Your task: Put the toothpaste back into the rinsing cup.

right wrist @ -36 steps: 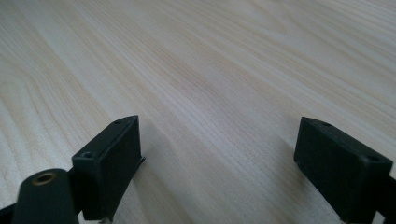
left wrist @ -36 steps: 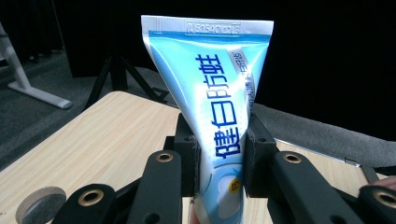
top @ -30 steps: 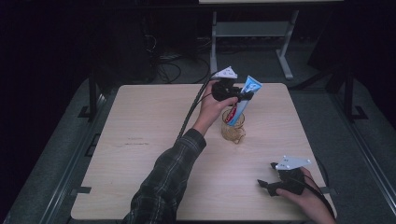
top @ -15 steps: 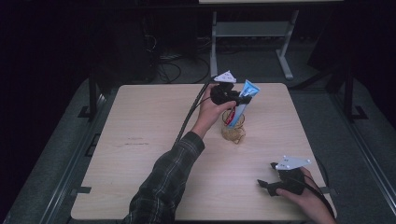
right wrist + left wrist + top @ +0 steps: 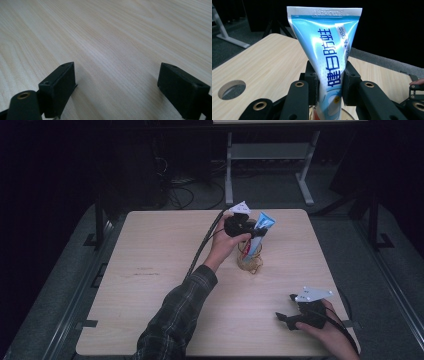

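the toothpaste tube (image 5: pixel 325 57) is showing a glossy light-blue body with a white crimped seal at the top, dark blue printed characters running down its face and a white patch of small print at its right edge; lower down it is turning white with a small yellow dot. it is standing nearly upright, crimped end up, with its lower end sitting inside a clear glass cup (image 5: pixel 249 257) near the far middle of the wooden table (image 5: pixel 150 285). you are holding your left gripper (image 5: pixel 329 82) at the tube's middle, and its two black pads are pressing on the tube from either side, jaws narrowed to the tube's width. you are resting your right gripper (image 5: pixel 116 90) low over the bare wood at the near right corner, well apart from the cup, with its jaws standing wide and nothing between them.
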`<state>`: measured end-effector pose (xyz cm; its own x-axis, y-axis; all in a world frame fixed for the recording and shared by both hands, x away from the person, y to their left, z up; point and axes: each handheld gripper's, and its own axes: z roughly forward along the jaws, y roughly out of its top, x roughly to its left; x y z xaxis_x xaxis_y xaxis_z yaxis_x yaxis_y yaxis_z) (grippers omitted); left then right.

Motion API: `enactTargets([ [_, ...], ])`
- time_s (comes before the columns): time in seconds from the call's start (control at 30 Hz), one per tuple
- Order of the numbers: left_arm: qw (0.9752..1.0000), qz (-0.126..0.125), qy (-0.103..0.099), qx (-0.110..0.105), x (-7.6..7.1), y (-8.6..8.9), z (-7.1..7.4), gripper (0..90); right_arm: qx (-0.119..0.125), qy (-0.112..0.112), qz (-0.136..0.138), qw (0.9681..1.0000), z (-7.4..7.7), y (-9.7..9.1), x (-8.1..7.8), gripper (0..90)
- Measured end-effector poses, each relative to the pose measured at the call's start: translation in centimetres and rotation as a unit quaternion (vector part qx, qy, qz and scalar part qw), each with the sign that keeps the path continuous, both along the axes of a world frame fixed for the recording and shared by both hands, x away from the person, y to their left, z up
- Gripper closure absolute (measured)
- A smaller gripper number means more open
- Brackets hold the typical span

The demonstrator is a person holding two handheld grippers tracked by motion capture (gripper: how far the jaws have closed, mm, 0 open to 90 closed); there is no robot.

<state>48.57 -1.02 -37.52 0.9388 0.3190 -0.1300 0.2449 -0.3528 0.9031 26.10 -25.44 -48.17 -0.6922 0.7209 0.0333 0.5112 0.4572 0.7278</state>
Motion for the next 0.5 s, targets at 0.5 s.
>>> enactTargets([
  [0.5, 1.0000, 0.003, 0.005, 0.007, 0.01, 0.35, -0.54, 70.0, 0.000, 0.000, 0.000, 1.0000, 0.00, 0.00, 0.00, 13.8],
])
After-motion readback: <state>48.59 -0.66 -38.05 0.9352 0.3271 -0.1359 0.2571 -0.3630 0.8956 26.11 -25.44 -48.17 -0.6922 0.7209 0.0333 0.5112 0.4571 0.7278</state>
